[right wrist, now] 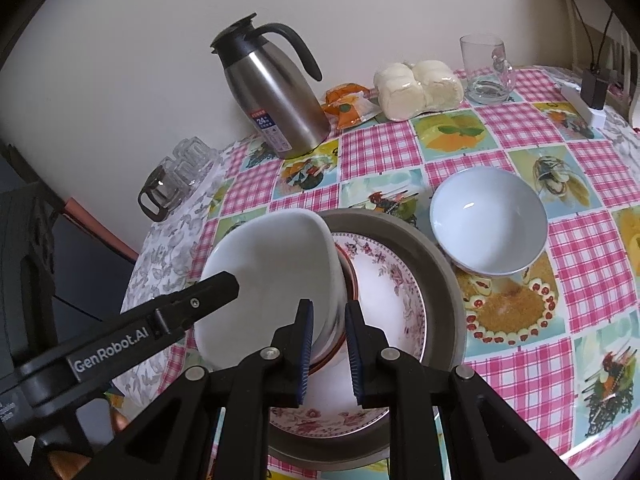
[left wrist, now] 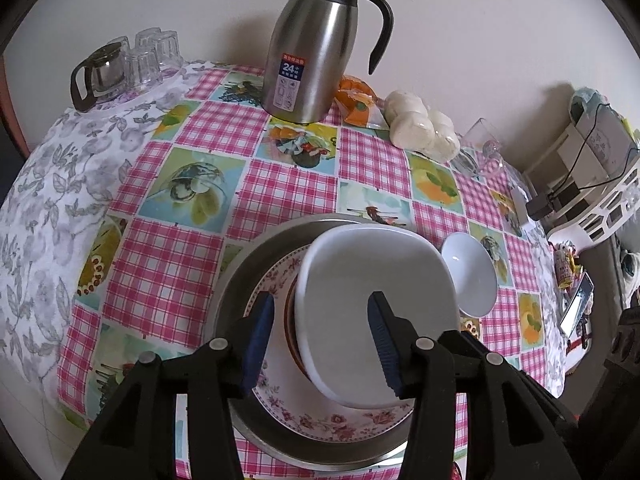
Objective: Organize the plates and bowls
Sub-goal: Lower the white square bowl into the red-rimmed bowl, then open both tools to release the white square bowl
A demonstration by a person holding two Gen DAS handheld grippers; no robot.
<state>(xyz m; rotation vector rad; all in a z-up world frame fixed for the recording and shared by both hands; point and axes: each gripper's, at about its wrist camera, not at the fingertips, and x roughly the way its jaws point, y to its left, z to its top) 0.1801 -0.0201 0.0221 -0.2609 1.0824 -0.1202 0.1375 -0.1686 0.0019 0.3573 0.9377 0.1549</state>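
We see a stack at the near middle of the table: a round grey metal tray (left wrist: 248,264) on the pink-checked tablecloth (left wrist: 168,272), a floral-rimmed white plate (left wrist: 280,404) lying in it, a red-rimmed dish (right wrist: 349,280) on that, and a rounded-square white bowl (left wrist: 360,304) on top, tilted up on its edge.

The left gripper (left wrist: 322,344) stands partly wide. Its left blue pad is outside the bowl's wall, its right pad is over the bowl's white inside, and neither pad presses on the bowl.

The right gripper (right wrist: 326,350) is narrowed on the rim of the white bowl, at about five o'clock on the bowl in the right wrist view; the bowl's edge passes between its blue pads. Whether the red-rimmed dish is pinched too we cannot tell.

A round pale-blue bowl (right wrist: 488,220) sits upright on the cloth at two o'clock from the tray, just beside its rim. A steel jug with a black handle (left wrist: 316,44) stands at twelve o'clock, near the wall, with wrapped white buns (left wrist: 424,124) to its right and a clear glass mug (right wrist: 486,70) beyond them.
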